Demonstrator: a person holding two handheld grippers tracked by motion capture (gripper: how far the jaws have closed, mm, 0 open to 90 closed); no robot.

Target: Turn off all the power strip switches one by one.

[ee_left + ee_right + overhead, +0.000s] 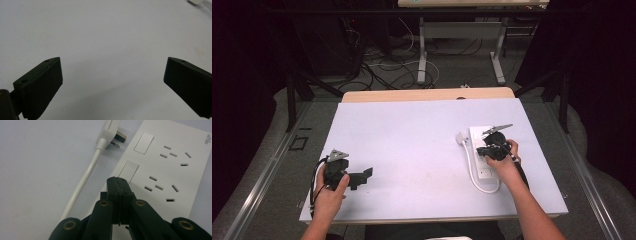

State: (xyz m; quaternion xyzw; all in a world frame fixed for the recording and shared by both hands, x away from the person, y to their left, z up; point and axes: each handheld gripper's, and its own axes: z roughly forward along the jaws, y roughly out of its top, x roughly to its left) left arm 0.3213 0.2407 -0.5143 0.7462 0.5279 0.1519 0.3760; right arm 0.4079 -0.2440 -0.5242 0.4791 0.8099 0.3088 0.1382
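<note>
Hovered with right gripper [119, 182] pressed together, empty, just over near rocker switch [128, 169] of power strip [478, 152], its length running ahead; left gripper [112, 75] spread apart, far off.

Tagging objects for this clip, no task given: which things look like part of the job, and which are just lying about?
Likely in play:
- power strip, with rocker switches
- right gripper, shut, tips over the near switch
- strip's own cable and plug, unplugged

Idle or background:
- left gripper, open over bare table
- floor cables and the far desk's legs
</note>
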